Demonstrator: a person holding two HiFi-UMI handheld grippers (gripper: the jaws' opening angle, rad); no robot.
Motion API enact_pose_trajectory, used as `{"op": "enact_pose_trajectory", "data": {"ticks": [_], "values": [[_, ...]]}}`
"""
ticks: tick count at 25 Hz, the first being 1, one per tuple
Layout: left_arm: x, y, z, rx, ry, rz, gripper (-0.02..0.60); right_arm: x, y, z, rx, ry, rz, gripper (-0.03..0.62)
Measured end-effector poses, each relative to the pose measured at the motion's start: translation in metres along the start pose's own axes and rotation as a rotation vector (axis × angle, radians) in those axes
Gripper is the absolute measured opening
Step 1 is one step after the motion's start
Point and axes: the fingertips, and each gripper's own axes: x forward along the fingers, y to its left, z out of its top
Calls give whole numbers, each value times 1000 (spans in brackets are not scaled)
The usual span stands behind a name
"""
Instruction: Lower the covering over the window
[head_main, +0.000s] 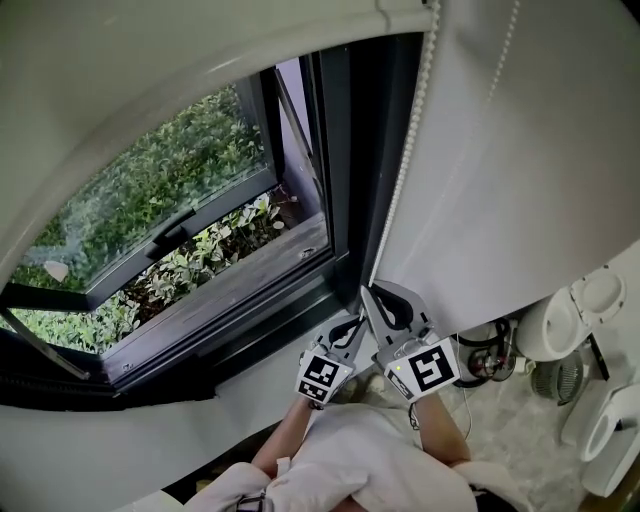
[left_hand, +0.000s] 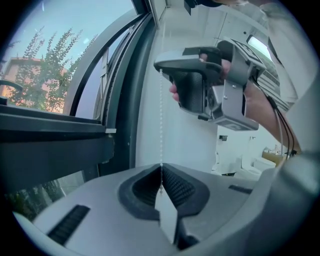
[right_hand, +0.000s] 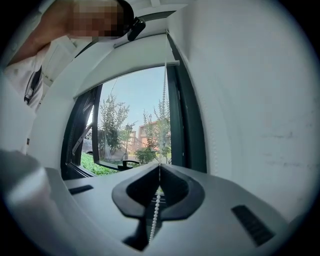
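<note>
A white roller blind (head_main: 150, 90) is rolled high over the dark-framed window (head_main: 340, 150); its lower edge (right_hand: 125, 67) shows in the right gripper view. A white bead chain (head_main: 400, 180) hangs down the window's right side. My right gripper (head_main: 367, 292) is shut on the bead chain (right_hand: 164, 100), which runs up from between its jaws. Just below it, my left gripper (head_main: 358, 322) is shut on the same bead chain (left_hand: 161, 120). The left gripper view shows the right gripper (left_hand: 210, 85) above, pinching the chain at its tip.
An open casement (head_main: 170, 235) looks onto green bushes (head_main: 160, 190). The dark sill (head_main: 230, 290) lies below it. A white wall (head_main: 520, 180) stands to the right of the chain. A white toilet (head_main: 575, 315) and cables (head_main: 490, 360) are at lower right.
</note>
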Motion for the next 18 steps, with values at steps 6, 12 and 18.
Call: {"op": "enact_pose_trajectory", "data": {"ticks": [6, 12, 18], "values": [[4, 3, -15, -14, 6, 8, 18, 1, -1, -15, -4, 9, -1, -3], [7, 4, -29, -14, 20, 12, 18, 1, -2, -31, 3, 28, -13, -5], [9, 4, -44, -16, 33, 9, 18, 1, -2, -46, 20, 54, -14, -4]]}}
